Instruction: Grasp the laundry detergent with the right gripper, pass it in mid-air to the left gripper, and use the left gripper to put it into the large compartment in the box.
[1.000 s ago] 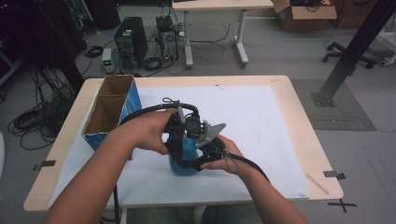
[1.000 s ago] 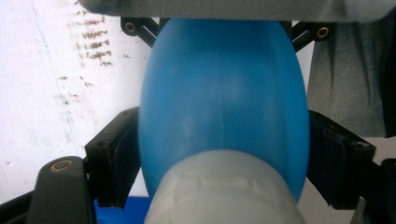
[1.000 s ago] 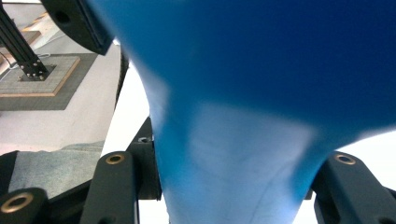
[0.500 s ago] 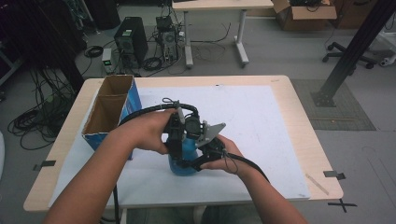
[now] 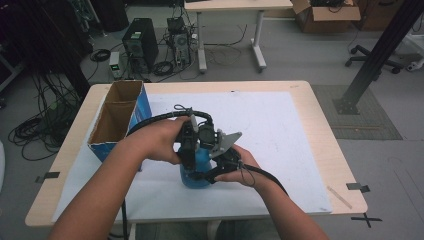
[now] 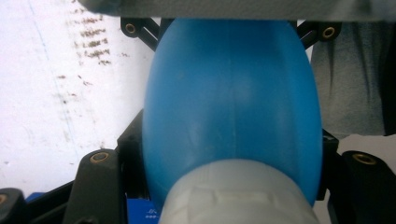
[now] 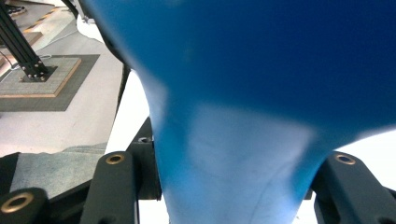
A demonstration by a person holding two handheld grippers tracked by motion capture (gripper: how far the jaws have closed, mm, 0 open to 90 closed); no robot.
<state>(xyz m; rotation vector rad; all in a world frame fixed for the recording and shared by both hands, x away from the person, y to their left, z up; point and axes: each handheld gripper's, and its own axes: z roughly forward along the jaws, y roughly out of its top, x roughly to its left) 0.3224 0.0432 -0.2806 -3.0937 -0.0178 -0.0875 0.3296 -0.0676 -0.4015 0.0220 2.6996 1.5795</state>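
Near the worktop's (image 5: 320, 125) front edge, my left gripper (image 5: 189, 150) reaching down, fingers just closed around the blue bottle (image 5: 200, 167), my right gripper (image 5: 220, 165) level from the right, pinching it too.

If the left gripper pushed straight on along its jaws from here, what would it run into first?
Nothing lies ahead to reach: the left gripper has just closed on the blue bottle, near its pale cap end. Beyond the bottle sit the right gripper's black jaws, then probably the white table cover.
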